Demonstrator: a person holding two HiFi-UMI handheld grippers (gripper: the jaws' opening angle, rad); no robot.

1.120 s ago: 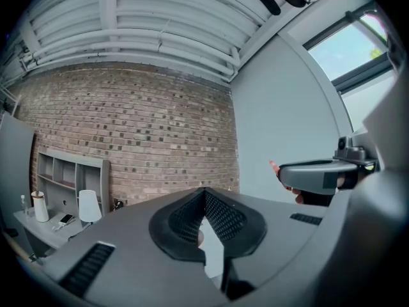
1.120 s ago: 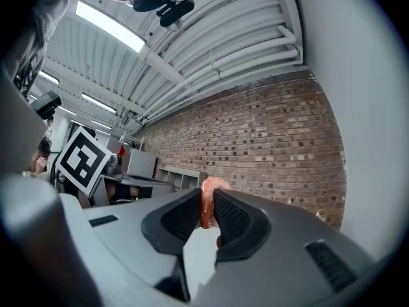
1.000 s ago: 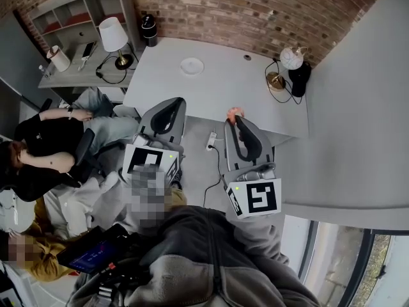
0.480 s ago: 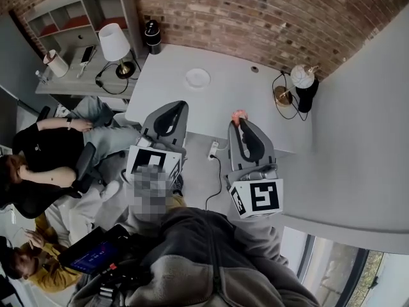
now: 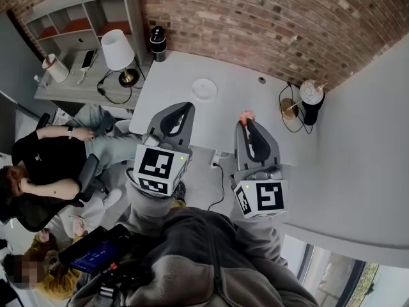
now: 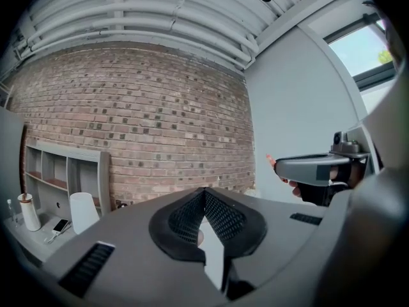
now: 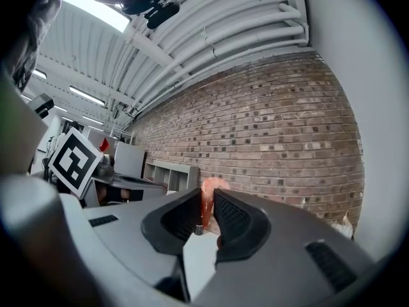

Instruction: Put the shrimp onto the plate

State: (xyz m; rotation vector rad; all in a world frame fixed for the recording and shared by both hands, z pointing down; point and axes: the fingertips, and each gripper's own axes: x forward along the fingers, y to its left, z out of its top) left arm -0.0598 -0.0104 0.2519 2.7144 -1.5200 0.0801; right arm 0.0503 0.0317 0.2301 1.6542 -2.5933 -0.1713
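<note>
Right gripper (image 5: 246, 121) is clamped on the shrimp (image 5: 244, 114), whose pink-orange body pokes out past the jaw tips. Left gripper (image 5: 186, 106) has its jaws together with nothing in them. Both are held side by side, apart, over the near half of the table (image 5: 230, 101). How high the shrimp is above the table can't be told.

Plate (image 5: 204, 89) is white and sits on the table at 11 o'clock from the shrimp and 1 o'clock from the left tips, clear of both.

Print: black-and-white square codes, left marker (image 5: 158, 165) and right marker (image 5: 264, 196). Lamp (image 5: 117, 48) is at 10 o'clock. Black cylinder (image 5: 158, 43) stands at the table's far-left corner; any label on it is too small to read.
</note>
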